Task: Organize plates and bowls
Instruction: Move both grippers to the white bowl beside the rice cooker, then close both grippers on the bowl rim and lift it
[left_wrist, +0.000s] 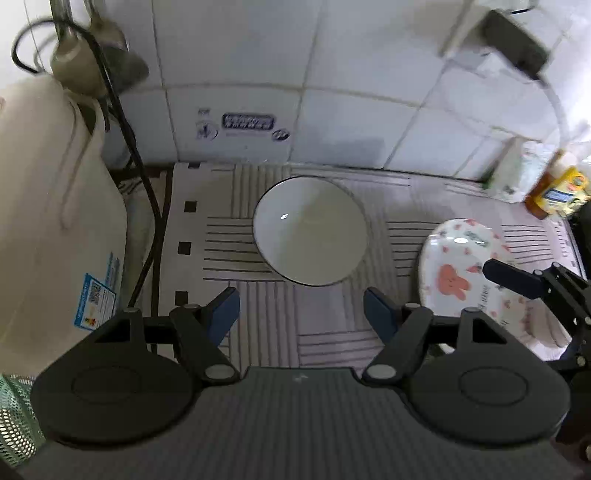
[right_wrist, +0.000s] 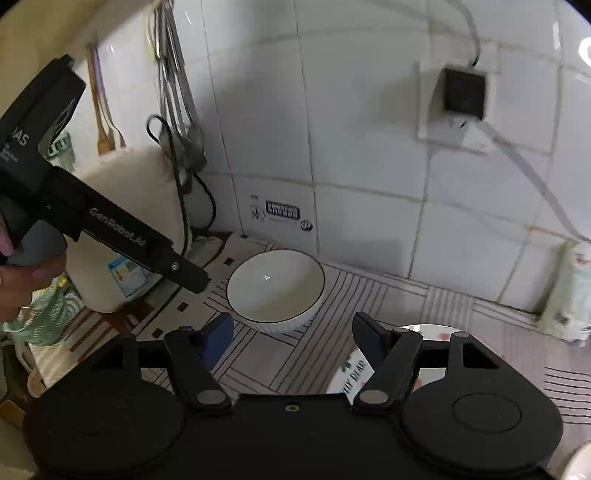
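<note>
The left gripper (left_wrist: 301, 312) is wide open and holds nothing; it hangs above the patterned mat (left_wrist: 321, 332), with the white bowl (left_wrist: 310, 230) just ahead of its fingers and centred between them. The right gripper (right_wrist: 291, 334) is also spread wide and empty. It hovers near the front of the same bowl (right_wrist: 275, 291), and its right finger overlaps the printed plate (right_wrist: 351, 369) in the picture; whether it touches the plate cannot be told. In the left wrist view the plate (left_wrist: 461, 266) lies flat on the mat to the right of the bowl, apart from it, with one finger of the right gripper over its near-right part.

The step in hand looks like a first pick, most likely of the bowl by the left gripper, since it is already lined up. To do it well, the person should bring one finger inside the rim and the other outside the ribbed wall, then close on the near wall rather than try to span the whole bowl. The glazed surface will probably be slippery, so a deep, square bite is safer than a fingertip pinch. The right gripper is near enough to get in the way, so it should hold back or deal with the plate separately. A flat plate gives little edge to grip; coming in low at its rim would help. The cream appliance (left_wrist: 55, 206) and its cable (left_wrist: 140, 177) on the left leave little room to swing that way.
</note>
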